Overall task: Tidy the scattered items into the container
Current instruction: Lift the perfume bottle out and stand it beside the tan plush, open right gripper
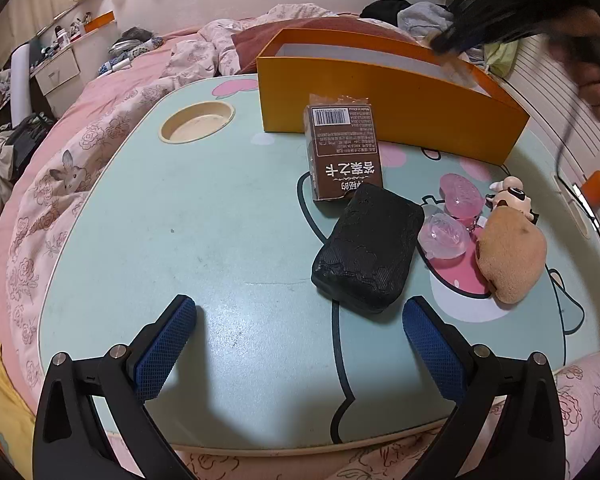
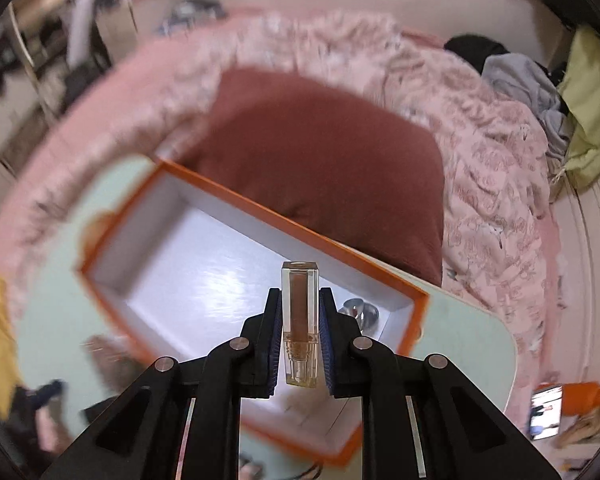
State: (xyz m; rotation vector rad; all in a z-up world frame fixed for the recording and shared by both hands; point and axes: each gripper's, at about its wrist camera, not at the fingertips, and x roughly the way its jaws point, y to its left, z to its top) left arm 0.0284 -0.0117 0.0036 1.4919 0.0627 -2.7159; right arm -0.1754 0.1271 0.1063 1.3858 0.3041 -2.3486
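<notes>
Right now the right gripper [image 2: 299, 344] is clamped on a clear lip-gloss tube [image 2: 299, 320], upright btwn both pads, hanging over the orange box [image 2: 256, 212], w/ a small silvery thing [image 2: 359, 312] in its corner. Left gripper [image 1: 300, 332] gapes wide, holding nothing, above the table [image 1: 204, 216], near the black pouch [image 1: 365, 248].

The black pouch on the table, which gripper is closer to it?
Left. The left gripper hovers open just in front of the black pouch; the right gripper is over the orange box, holding a lip gloss tube.
</notes>
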